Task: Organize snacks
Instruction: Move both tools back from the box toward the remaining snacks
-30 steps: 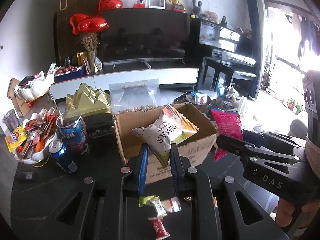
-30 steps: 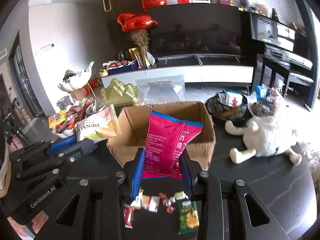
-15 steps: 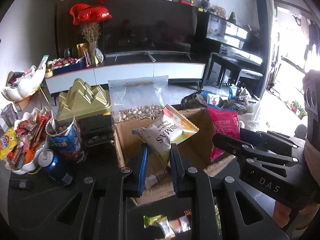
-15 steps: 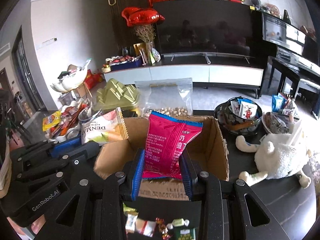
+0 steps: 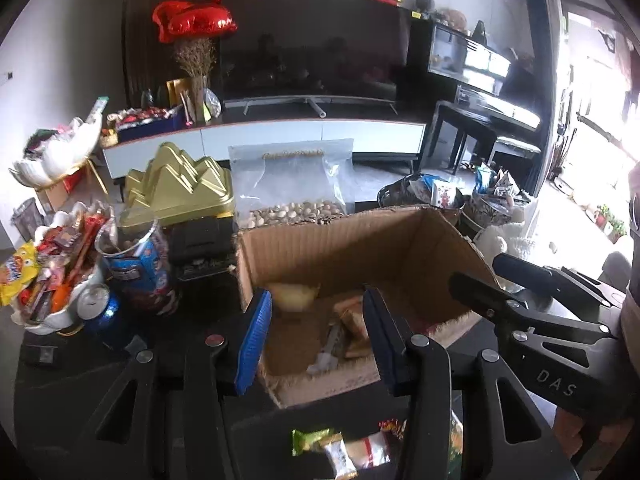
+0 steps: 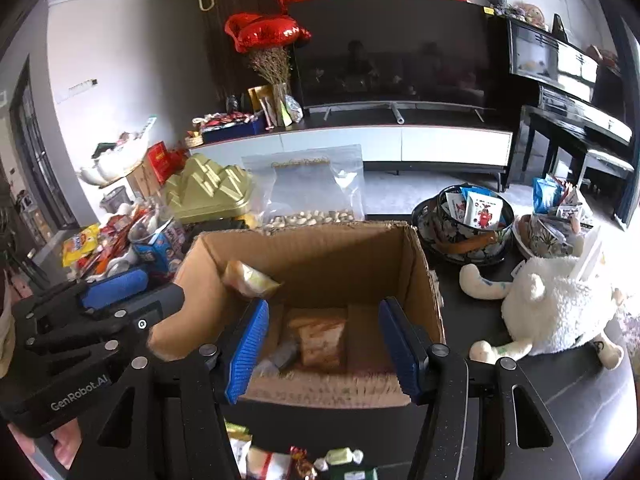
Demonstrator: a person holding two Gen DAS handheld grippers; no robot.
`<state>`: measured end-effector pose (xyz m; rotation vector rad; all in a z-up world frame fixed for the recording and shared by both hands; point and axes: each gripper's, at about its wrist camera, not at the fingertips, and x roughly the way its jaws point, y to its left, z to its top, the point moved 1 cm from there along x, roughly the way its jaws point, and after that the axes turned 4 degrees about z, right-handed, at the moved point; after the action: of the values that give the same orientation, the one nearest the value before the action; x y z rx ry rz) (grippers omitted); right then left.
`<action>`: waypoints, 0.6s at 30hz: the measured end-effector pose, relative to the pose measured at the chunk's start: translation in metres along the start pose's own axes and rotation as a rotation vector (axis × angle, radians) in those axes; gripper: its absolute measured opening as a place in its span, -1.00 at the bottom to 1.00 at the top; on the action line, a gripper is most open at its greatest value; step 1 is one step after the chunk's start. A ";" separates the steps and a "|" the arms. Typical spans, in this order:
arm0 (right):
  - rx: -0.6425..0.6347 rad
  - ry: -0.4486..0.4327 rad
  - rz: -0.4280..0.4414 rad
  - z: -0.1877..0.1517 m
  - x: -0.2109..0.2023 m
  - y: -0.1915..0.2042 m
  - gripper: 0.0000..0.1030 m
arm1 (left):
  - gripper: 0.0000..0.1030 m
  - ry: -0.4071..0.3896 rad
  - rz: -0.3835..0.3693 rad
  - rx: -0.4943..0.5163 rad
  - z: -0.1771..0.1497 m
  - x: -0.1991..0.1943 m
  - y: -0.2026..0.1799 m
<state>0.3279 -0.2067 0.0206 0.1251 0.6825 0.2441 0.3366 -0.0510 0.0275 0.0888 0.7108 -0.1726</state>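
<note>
Nearest, small wrapped candies [image 6: 280, 460] lay scattered on the dark table [image 6: 560, 400]. Just beyond them, the left gripper [image 5: 316, 336] and the right gripper [image 6: 324, 344] hung side by side over the near edge of the open cardboard box [image 6: 312, 244], both with jaws opening and nothing clamped between the blue pads. Inside the box, a pale snack bag [image 6: 248, 280] sat against the left wall, blurred, and a reddish packet [image 6: 320, 340] lay on the floor. To the right of the box rested a white plush toy [image 6: 556, 308]; to its left stood a bowl of snacks [image 5: 48, 280]. Behind the box stood a clear bag of nuts [image 6: 308, 196] and a gold tin [image 6: 208, 192].
</note>
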 end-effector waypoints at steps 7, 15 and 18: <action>-0.009 -0.010 0.004 -0.020 -0.029 0.010 0.14 | -0.07 -0.028 0.023 0.014 -0.018 -0.036 -0.001; -0.021 0.041 0.003 -0.042 -0.043 0.017 0.14 | -0.06 0.013 0.028 -0.006 -0.045 -0.050 -0.001; -0.018 0.066 0.013 -0.050 -0.044 0.018 0.14 | -0.06 0.033 0.027 -0.003 -0.056 -0.052 -0.004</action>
<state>0.2600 -0.1988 0.0125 0.1046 0.7452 0.2674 0.2617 -0.0403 0.0195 0.0984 0.7425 -0.1445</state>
